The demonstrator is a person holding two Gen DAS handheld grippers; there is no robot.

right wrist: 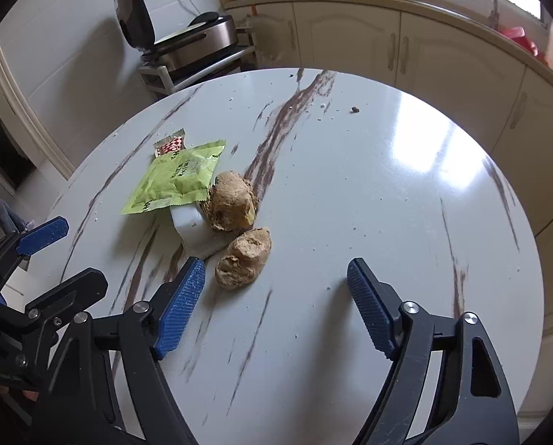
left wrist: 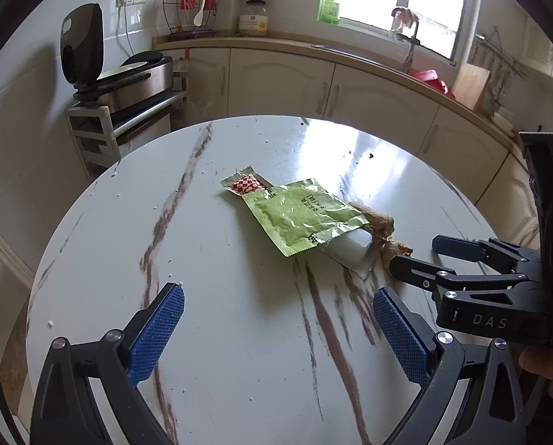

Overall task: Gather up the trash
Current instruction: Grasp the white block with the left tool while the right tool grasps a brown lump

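On the round marble table (left wrist: pixel 239 341) lies a small heap of trash. A green foil wrapper (left wrist: pixel 302 215) (right wrist: pixel 180 178) overlaps a small red-checked wrapper (left wrist: pixel 246 183) (right wrist: pixel 172 145) and a white plastic tray (left wrist: pixel 350 250) (right wrist: pixel 193 228). Two brown crumbly lumps (right wrist: pixel 231 200) (right wrist: pixel 244 257) lie beside the tray. My left gripper (left wrist: pixel 278 298) is open over bare table, short of the heap. My right gripper (right wrist: pixel 276 269) is open too, nothing between its pads; the nearer lump sits just past its left fingertip (right wrist: pixel 194 274). Each gripper appears at the other view's edge (left wrist: pixel 417 254) (right wrist: pixel 68 256).
Crumbs (right wrist: pixel 354 109) dot the far side of the table. Beyond it run cream cabinets (left wrist: pixel 283 81) under a counter with a sink (left wrist: pixel 350 52) and window. An open black-lidded appliance (left wrist: pixel 128 70) stands on a grey rack at the left wall.
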